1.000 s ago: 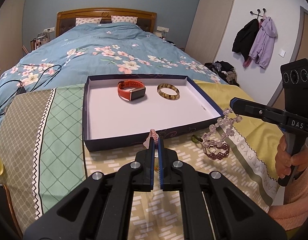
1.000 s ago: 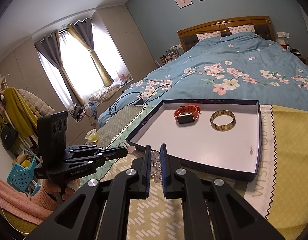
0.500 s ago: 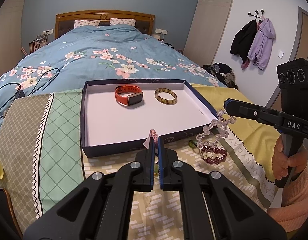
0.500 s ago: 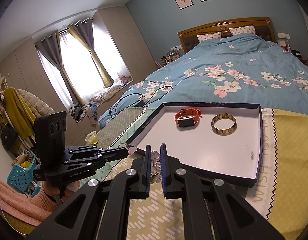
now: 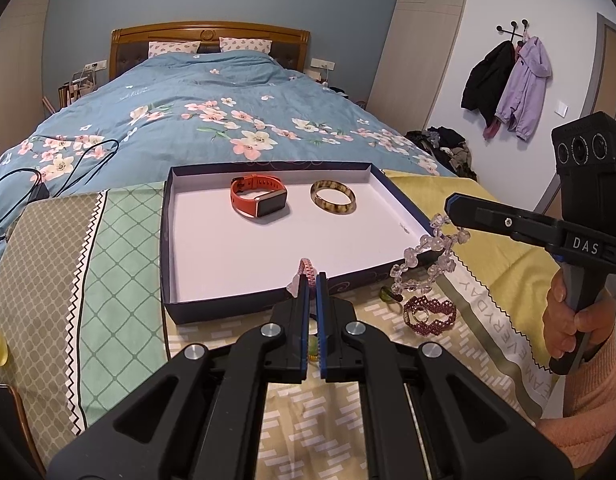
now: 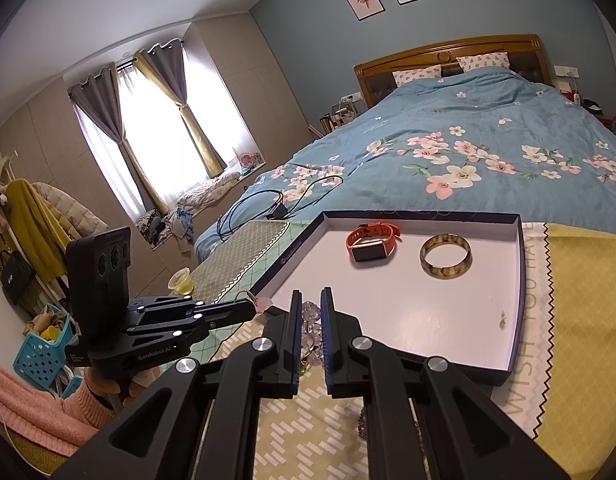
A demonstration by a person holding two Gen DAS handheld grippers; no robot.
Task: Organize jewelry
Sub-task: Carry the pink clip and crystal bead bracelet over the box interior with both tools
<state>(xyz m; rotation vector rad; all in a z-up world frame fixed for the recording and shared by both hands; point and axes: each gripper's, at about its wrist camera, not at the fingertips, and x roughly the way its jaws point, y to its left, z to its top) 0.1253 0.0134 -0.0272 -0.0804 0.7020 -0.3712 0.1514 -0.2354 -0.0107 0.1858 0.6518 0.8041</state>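
**Two bracelets held at the near edge of the tray**

The left gripper (image 5: 312, 280) is pressed together on a pink braided bracelet (image 5: 305, 269), whose loop stands up just past the fingertips, over the near wall of the tray (image 5: 169, 240). The right gripper (image 6: 309, 300) pinches a clear bead bracelet (image 5: 428, 254); the string of beads hangs from its tip above the near right corner of the tray. Below those beads, on the patterned cloth (image 5: 119, 280) that covers the foot of the bed, lie a dark red beaded bracelet (image 5: 430, 316) and, just beside it, a small green piece (image 5: 388, 294), both outside the tray near its right corner.

The tray is a shallow dark blue box with a white floor. Toward its far edge sit an orange watch (image 5: 259, 200) and a mottled bangle (image 5: 333, 198), side by side and apart. At the cloth's left edge stands a small yellow cup (image 6: 181, 280).

Beyond the cloth spreads a blue flowered quilt (image 5: 211, 120) with a black cable (image 5: 67, 164) on its left side, then two pillows and a wooden headboard (image 5: 209, 32). Three pictures hang on the blue wall above. Coats (image 5: 508, 84) hang from hooks on the right wall; curtains (image 6: 147, 128) frame a bright window on the left
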